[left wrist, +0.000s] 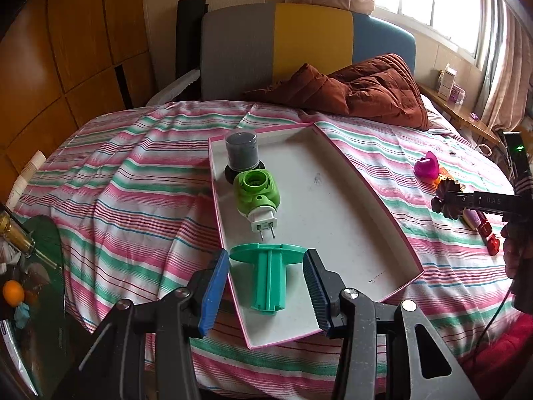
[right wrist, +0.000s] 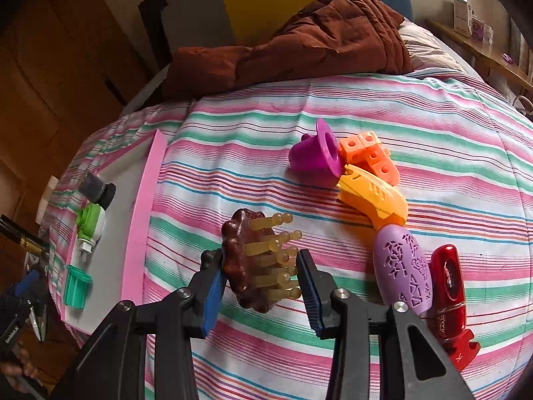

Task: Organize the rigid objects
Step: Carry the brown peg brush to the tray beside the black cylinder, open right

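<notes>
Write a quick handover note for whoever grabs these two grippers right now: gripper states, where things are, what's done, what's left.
Left gripper: open, fingers either side of the teal spool lying in the pink-rimmed tray; not gripping.
Right gripper: shut on the brown massage brush, held above the striped bedsheet.
Done: grey jar, green plug-in device and teal spool are in the tray.
Left: brush, magenta cup, orange blocks, orange toy, purple case, red item, all on the sheet except the brush.
</notes>
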Available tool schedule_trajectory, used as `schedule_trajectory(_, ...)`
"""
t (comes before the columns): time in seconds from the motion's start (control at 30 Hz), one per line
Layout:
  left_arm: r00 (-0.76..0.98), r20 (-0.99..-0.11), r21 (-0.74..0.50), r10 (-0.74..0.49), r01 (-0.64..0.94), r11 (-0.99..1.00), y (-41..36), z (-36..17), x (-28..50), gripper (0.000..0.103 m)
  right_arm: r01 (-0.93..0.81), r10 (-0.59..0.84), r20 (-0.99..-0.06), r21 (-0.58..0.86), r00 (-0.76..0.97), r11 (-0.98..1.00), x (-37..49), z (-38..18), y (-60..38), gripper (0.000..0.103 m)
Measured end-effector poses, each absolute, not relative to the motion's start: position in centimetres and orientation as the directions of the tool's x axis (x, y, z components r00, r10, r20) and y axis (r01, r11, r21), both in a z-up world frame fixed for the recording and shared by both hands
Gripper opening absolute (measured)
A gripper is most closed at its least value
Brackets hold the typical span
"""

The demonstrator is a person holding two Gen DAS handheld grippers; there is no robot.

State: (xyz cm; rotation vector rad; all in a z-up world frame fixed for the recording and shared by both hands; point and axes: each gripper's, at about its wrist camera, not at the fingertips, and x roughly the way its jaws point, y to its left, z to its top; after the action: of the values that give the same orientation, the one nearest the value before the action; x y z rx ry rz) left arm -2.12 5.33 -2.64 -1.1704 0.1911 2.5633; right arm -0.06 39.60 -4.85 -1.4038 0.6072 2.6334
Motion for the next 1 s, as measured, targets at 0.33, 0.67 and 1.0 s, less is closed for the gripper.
schedule_trajectory(0.33, -0.61, -0.758, -0.045, 0.231, -0.305, -0.951, 3.6, -3.4, -2.7, 0.047, -0.172, -0.184, -0.742, 0.374, -0.644, -0.911, -1.5, -0.6, 35.4, 0.042)
schedule_trajectory(0.67, -0.613, -0.757, -0.077, 0.226, -0.26, -0.962, 0.9, -3.9, -3.4, 0.047, -0.02, -0.305, -0.745, 0.392, -0.594, -0.92, -10.2, -0.3, 26.2, 0.042)
schedule_trajectory(1.0, -0.596, -0.774, -0.11, 0.215, -0.207, -0.972, -1.2, -4.8, -4.5, 0.047, -0.079, -0.231, -0.832, 0.311, -0.504, -0.947, -17.7, -5.4, 21.5, 0.044)
